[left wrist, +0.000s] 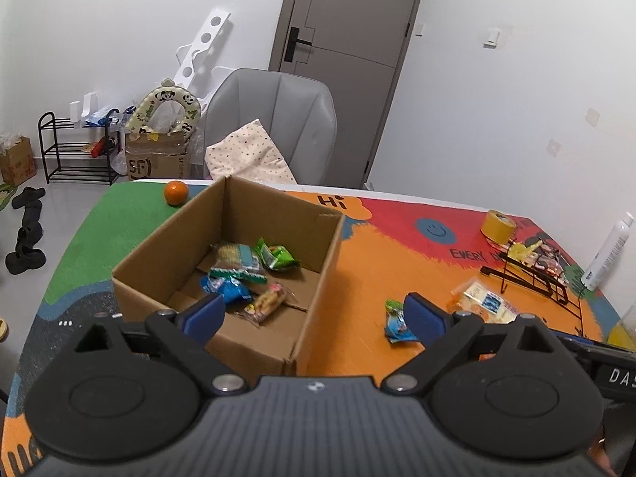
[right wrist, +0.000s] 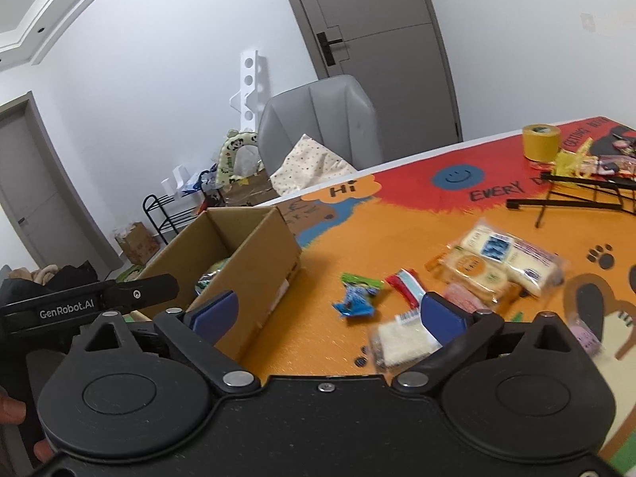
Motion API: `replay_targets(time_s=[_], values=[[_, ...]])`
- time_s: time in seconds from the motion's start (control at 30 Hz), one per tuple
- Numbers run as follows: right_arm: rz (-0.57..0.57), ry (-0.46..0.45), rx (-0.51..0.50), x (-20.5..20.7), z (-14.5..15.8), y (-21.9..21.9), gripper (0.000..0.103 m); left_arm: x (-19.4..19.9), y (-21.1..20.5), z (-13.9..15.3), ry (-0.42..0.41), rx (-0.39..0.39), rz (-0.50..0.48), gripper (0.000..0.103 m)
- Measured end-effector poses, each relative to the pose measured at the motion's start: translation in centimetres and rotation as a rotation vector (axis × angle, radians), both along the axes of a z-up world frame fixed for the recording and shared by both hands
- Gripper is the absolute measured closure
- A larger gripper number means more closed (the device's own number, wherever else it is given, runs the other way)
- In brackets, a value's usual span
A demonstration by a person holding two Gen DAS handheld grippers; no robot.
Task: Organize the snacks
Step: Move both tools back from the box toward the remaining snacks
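The left claw (left wrist: 314, 314) stands wide open and empty, its blue pads straddling the near right corner of the box (left wrist: 318, 274); the right claw (right wrist: 330, 312) is likewise spread wide with nothing gripped, a white packet (right wrist: 401, 344) lying on the mat just beside its right pad; inside the box lie a green packet (left wrist: 276, 255), a blue one (left wrist: 226, 288), a striped one (left wrist: 234, 262) and a tan one (left wrist: 268, 302); loose snacks stay right of the box on the mat (right wrist: 397, 234), a blue-green packet (right wrist: 357, 296) nearest, a red-white one (right wrist: 407, 284) and a pale cracker pack (right wrist: 501, 258) farther right; the mat is orange, red and green; an orange (left wrist: 175, 192) sits at the far left edge, a tape roll (right wrist: 540, 141) and a black wire rack (right wrist: 576, 194) far right; beyond the table a grey chair (left wrist: 278, 119), a grey door (left wrist: 349, 39), white walls
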State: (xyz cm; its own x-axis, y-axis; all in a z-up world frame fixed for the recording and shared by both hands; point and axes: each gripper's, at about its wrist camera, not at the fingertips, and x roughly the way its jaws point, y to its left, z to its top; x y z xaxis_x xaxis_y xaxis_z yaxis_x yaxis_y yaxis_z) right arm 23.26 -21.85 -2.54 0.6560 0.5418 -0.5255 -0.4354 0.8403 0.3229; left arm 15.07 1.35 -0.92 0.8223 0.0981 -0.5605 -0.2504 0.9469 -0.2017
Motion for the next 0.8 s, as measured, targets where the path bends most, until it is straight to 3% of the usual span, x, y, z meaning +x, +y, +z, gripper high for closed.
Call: replay_targets(time_s=[0.8], values=[[-0.115,0.021,-0.055,-1.8,-2.8,-8.7,0.0,0.1,-7.4,-2.8,0.034,-0.009,-0.132,0.007]])
